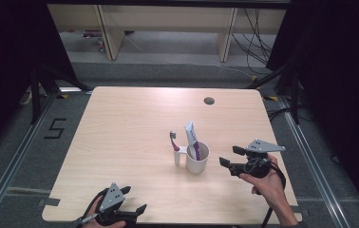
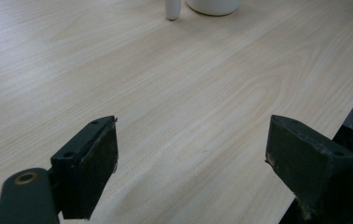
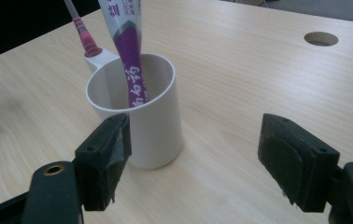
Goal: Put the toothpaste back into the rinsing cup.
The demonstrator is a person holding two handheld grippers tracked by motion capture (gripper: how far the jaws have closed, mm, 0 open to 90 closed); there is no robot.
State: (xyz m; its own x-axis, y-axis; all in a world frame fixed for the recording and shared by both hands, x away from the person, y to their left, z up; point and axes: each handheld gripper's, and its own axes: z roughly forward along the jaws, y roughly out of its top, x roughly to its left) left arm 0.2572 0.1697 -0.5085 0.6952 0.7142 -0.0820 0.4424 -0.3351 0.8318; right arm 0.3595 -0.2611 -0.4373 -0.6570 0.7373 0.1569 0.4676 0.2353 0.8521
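The smooth pale wood table (image 1: pixel 120 137) holds a round white cup (image 3: pixel 151 121) with a purple tube (image 3: pixel 130 60) inside. The right gripper (image 1: pixel 229 156) and left gripper (image 1: pixel 134 199) gape wide, holding nothing.

Floor marking "5" (image 1: pixel 55 128); Chinese characters on toothpaste tube (image 3: pixel 129 56)

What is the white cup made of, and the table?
The round white cup looks like smooth matte plastic: thin even rim, no shine. The pale wooden table shows printed-looking grain, so probably laminate over board, though solid wood can't be ruled out.
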